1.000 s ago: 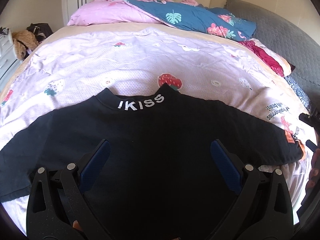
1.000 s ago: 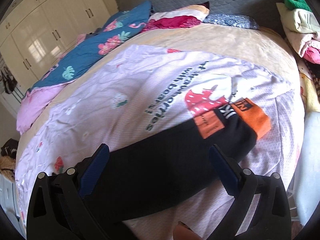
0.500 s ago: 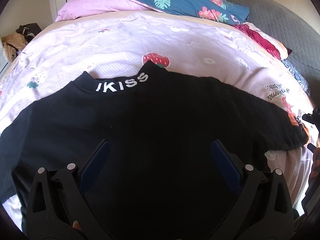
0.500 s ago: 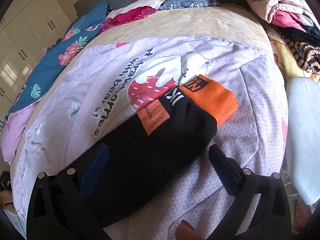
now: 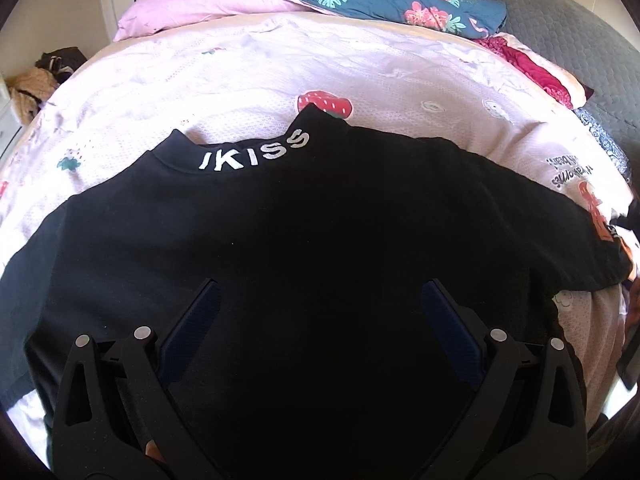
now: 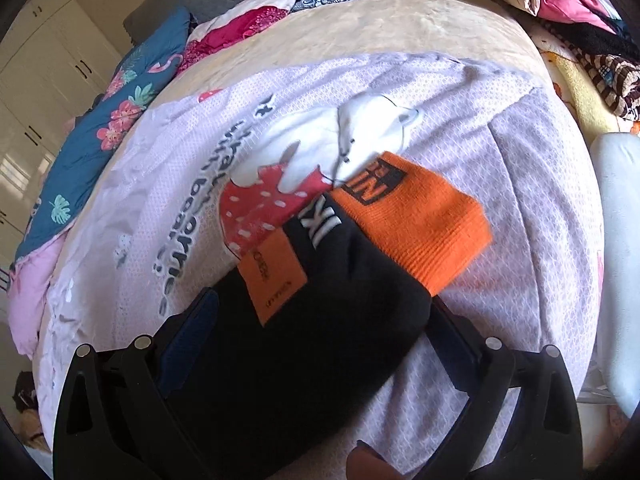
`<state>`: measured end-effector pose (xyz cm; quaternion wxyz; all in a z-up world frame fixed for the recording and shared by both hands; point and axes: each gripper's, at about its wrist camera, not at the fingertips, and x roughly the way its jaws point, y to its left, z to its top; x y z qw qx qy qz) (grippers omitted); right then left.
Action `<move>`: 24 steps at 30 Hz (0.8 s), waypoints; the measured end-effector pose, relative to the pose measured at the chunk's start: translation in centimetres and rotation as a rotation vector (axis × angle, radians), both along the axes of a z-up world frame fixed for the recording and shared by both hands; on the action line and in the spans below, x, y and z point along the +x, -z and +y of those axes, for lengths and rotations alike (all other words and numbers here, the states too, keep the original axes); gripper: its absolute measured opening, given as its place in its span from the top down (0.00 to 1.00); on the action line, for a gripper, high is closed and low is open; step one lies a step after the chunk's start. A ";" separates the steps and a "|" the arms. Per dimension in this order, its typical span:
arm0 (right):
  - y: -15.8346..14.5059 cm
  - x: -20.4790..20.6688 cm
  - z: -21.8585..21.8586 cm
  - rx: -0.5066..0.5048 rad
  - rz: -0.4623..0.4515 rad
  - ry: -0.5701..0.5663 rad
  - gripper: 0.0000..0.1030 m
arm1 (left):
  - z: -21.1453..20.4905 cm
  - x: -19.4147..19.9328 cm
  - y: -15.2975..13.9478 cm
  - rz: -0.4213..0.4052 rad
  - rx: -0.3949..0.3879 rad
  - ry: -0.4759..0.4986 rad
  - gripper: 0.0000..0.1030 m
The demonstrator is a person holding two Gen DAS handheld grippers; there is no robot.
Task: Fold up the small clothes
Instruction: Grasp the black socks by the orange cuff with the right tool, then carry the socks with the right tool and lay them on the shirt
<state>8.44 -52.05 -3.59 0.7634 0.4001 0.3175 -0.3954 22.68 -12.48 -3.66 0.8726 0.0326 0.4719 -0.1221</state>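
Left wrist view
Garment: black top (image 5: pixel 320 240) spread back-up on the lilac strawberry blanket (image 5: pixel 280 80); collar pointing away from camera, body running toward it.
Landmark: collar (image 5: pixel 248 152), taken as reference for all places.
Left gripper (image 5: pixel 320 300): jaws released, wide apart, nothing between the pads; poised over mid-back, on the near side of the collar.
Writing: "IKISS" in white on the collar; partial dark lettering on the blanket far right of the collar, not legible here.
Sleeves: one running left of the collar, one right, to the frame edge.

Right wrist view
Sleeve: black sleeve (image 6: pixel 300 340) with orange cuff (image 6: pixel 420 232), at the far right of the collar; long axis running from between the jaws diagonally up-right to the cuff.
Right gripper (image 6: pixel 320 308): jaws released, straddling the sleeve; contact with cloth not discernible.
Writing: "IK" white on black; "IN" in black block on cuff; orange patch (image 6: pixel 274 272), small print unreadable; blanket text partly blurred.
Judgement: right gripper nearer the sleeve; likely next step folding sleeve inward toward the collar.
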 end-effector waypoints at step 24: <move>-9.8 3.3 8.3 -0.199 -0.359 -0.492 0.89 | 6.1 -0.5 -6.9 -0.118 -0.167 -0.114 0.09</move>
